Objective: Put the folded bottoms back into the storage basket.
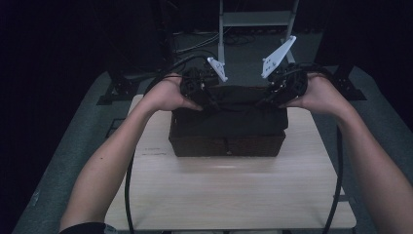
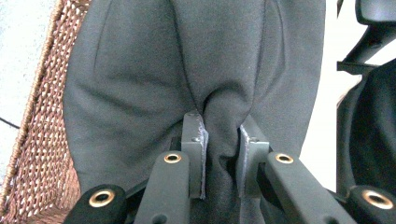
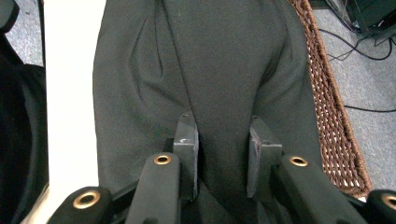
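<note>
A dark grey cloth (image 1: pixel 229 114) is stretched over a brown wicker basket (image 1: pixel 226 145) on the pale wooden table (image 1: pixel 229 195). My left gripper (image 1: pixel 207 100) is at the cloth's left end. In the left gripper view my left gripper (image 2: pixel 222 144) pinches a fold of the cloth (image 2: pixel 187 70) between its pads, with the basket's weave (image 2: pixel 37 154) at the left. My right gripper (image 1: pixel 272 97) holds the cloth's right end. Seen in the right gripper view, my right gripper (image 3: pixel 223 149) is shut on a ridge of the cloth (image 3: pixel 210 60), and the basket's rim (image 3: pixel 334 121) runs along the right.
The basket stands toward the table's far half; bare tabletop lies in front of it. Black cables (image 1: pixel 129 185) trail from both grippers down past the table's edges. A metal frame (image 1: pixel 253 19) and more cables lie on the grey floor behind.
</note>
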Demonstrator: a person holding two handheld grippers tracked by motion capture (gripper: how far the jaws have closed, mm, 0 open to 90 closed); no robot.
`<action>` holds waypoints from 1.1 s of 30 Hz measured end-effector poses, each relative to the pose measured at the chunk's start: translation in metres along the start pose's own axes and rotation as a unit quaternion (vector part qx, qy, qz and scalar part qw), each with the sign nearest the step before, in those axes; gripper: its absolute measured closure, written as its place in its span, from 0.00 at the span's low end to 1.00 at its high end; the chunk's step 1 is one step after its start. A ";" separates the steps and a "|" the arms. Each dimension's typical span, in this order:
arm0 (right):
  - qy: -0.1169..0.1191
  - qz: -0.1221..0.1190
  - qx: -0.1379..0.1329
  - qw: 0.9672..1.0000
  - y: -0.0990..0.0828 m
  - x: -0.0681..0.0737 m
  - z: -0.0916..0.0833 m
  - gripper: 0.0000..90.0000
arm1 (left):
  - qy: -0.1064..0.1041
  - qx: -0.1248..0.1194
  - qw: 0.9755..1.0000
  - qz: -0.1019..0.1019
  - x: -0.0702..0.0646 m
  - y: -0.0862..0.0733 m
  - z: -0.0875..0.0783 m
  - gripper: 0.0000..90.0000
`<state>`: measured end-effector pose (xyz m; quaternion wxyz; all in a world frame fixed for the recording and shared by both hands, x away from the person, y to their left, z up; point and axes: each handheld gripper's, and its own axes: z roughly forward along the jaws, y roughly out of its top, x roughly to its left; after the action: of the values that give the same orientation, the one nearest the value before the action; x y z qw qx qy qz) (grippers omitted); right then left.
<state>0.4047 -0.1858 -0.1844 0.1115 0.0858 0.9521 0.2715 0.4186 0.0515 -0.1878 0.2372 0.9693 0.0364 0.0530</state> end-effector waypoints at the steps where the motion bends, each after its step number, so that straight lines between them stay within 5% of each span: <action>1: 0.000 0.000 0.000 1.000 0.000 0.000 0.000 0.77 | 0.001 0.000 1.000 -0.001 0.001 0.000 -0.001 0.85; 19: -0.007 0.011 0.010 1.000 0.011 -0.028 -0.001 0.77 | 0.013 0.003 1.000 -0.005 0.031 0.006 -0.005 0.85; 33: 0.001 0.015 -0.002 1.000 0.013 -0.052 0.023 0.77 | 0.025 0.008 1.000 -0.015 0.055 -0.006 0.002 0.85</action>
<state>0.4616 -0.1748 -0.1872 0.1069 0.1002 0.9501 0.2753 0.4730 0.0615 -0.1873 0.2297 0.9688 0.0571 0.0733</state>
